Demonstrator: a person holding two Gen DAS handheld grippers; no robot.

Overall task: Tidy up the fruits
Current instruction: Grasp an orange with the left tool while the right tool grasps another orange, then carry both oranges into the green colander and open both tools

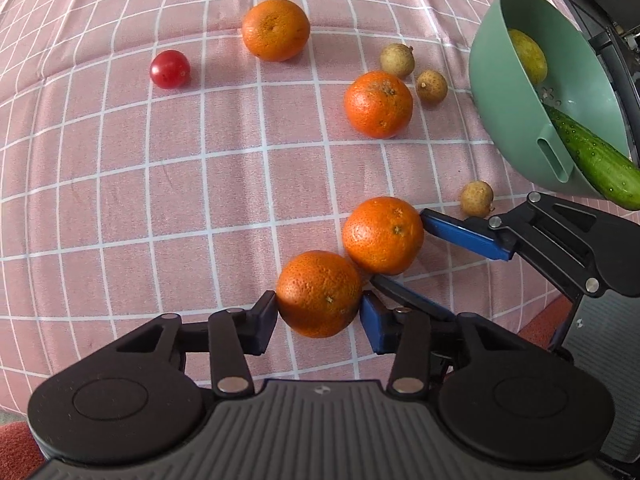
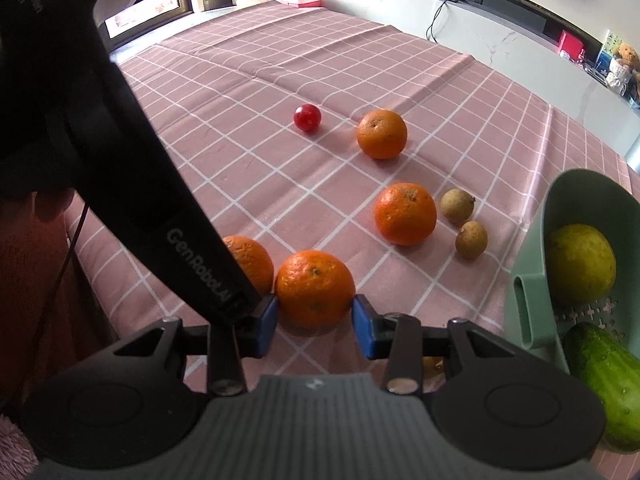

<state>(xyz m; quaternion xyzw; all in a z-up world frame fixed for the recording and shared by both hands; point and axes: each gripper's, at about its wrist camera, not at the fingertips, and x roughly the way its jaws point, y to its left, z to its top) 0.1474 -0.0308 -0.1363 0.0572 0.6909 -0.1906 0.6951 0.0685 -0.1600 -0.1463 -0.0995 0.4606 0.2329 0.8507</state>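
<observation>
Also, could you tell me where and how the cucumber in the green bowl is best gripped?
Take the cucumber across its narrow width at the end poking out over the rim of the green bowl, coming from outside that rim. It lies long and slanted, its other end down inside the bowl.

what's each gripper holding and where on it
Left gripper pinches the nearest orange across its sides; right gripper pinches the neighbouring orange likewise. Both oranges sit on the cloth.

Bright daylight, soft shadows, fisheye-warped edges
</observation>
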